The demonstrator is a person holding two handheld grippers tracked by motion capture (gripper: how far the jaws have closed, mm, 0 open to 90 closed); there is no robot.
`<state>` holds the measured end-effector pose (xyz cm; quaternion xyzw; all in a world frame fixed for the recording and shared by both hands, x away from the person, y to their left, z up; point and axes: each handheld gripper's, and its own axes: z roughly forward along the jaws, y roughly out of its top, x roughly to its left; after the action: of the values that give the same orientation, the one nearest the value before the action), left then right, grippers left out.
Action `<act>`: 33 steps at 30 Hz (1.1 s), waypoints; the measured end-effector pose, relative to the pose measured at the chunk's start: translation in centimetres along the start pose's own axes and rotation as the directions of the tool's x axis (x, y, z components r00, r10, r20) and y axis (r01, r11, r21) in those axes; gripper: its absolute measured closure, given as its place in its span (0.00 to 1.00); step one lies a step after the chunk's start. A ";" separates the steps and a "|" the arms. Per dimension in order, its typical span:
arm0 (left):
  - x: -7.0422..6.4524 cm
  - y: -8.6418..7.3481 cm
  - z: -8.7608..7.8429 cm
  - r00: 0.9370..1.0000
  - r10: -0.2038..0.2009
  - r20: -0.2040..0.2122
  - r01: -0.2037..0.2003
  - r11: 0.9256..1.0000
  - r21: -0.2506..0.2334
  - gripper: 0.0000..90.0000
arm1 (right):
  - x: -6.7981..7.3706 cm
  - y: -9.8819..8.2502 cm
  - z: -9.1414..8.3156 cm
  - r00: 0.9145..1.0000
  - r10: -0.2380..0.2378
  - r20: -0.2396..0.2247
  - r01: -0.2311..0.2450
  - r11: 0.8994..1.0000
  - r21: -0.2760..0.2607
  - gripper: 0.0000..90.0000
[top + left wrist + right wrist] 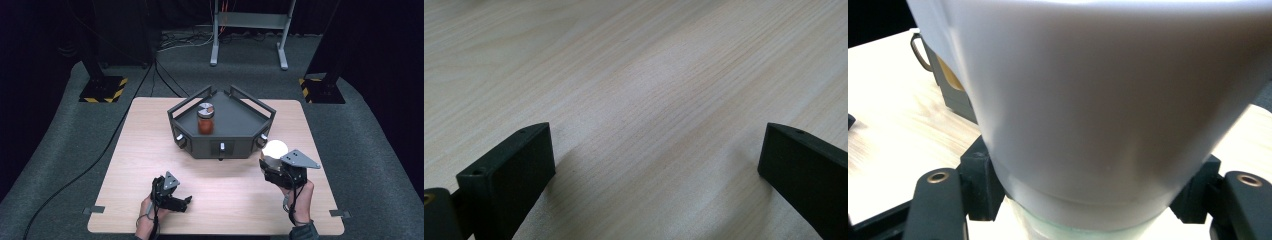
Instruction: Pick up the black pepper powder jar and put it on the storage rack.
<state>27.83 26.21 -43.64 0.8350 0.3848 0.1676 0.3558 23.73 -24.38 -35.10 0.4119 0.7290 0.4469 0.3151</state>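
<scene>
Nearest to me, my left gripper [176, 199] rests low on the wooden table [150, 150] near its front edge, lying roughly level and pointing toward the right gripper, its jaws standing wide apart with bare wood between them in the left gripper view. My right gripper [270, 162] sits farther forward on the right, its jaws clamped on the narrow base of a white light bulb [275, 148]. That bulb stands with its long axis roughly upright and tipped a little away from me, the round glowing-white dome on top, the neck down between the pads [979, 185]. It hangs just beside the front right corner of the dark grey tray [235, 122], which occupies the middle of the table and blocks the way ahead. Inside the tray, near its left wall, stands a jar [205, 119] of reddish contents, well apart from the bulb. My right hand [299, 197] holds the gripper from behind, forearm coming up from the table's near edge.
</scene>
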 end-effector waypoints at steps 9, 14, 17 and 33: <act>0.0 0.0 0.0 1.000 0.001 0.000 -0.001 1.000 0.000 0.02 | -0.2 0.7 0.6 1.000 -0.001 -0.019 0.000 1.000 -0.009 0.33; 0.0 0.0 0.0 1.000 0.003 -0.001 -0.003 1.000 0.000 0.02 | -0.2 1.1 0.9 1.000 -0.003 -0.026 0.002 1.000 -0.016 0.33; 0.0 0.0 0.0 1.000 0.003 -0.001 -0.003 1.000 0.000 0.02 | -0.2 1.4 1.1 1.000 -0.008 -0.030 0.008 1.000 -0.021 0.33; -0.1 0.0 0.0 1.000 0.006 -0.005 -0.006 1.000 -0.003 0.02 | -0.2 2.5 1.9 0.999 -0.021 -0.049 0.019 0.999 -0.030 0.33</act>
<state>27.71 26.16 -43.66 0.8352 0.3831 0.1713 0.3554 26.16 -23.19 -33.55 0.3887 0.7340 0.4643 0.3076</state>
